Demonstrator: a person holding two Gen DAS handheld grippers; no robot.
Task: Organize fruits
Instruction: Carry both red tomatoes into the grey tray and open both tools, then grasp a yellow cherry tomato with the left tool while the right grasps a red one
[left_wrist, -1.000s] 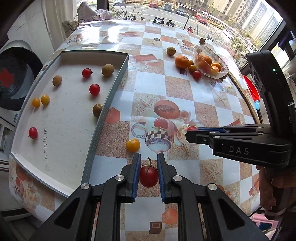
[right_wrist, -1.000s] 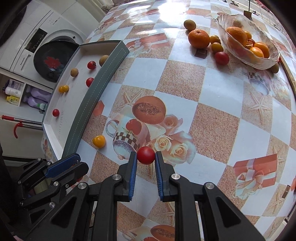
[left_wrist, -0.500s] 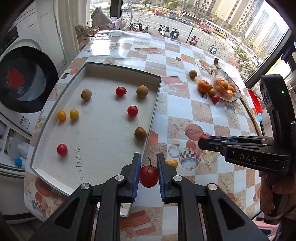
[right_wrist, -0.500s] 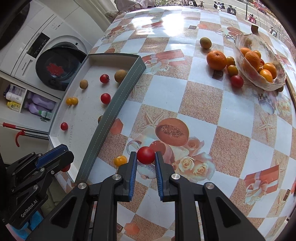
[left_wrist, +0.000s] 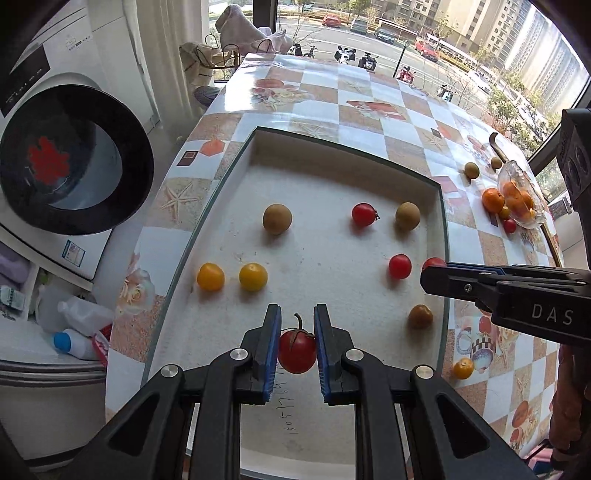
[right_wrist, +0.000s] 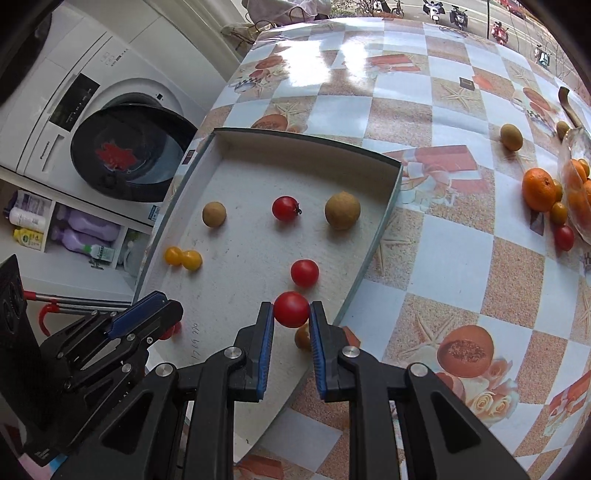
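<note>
Two grippers, each holding a red tomato, poised over the shallow tray on the tiled surface.

The left gripper (left_wrist: 297, 349) is closed on a stemmed red tomato (left_wrist: 297, 350), gripped between its blue pads above the near part of the tray (left_wrist: 236, 170). The right gripper (right_wrist: 291, 321) clamps a smaller red tomato (right_wrist: 291, 309) at its fingertips, above the tray just inside its right wall, with a brown fruit (right_wrist: 302, 336) lying on the tray floor beneath it. On the tray floor lie two yellow tomatoes (left_wrist: 231, 277) near the left wall, two red tomatoes (left_wrist: 380, 240) and two further brown fruits (left_wrist: 277, 219). Well apart, at the far right of the surface (right_wrist: 443, 240), a glass bowl (left_wrist: 524, 199) holds oranges, with an orange (right_wrist: 538, 189) and small fruits just beside it.
</note>
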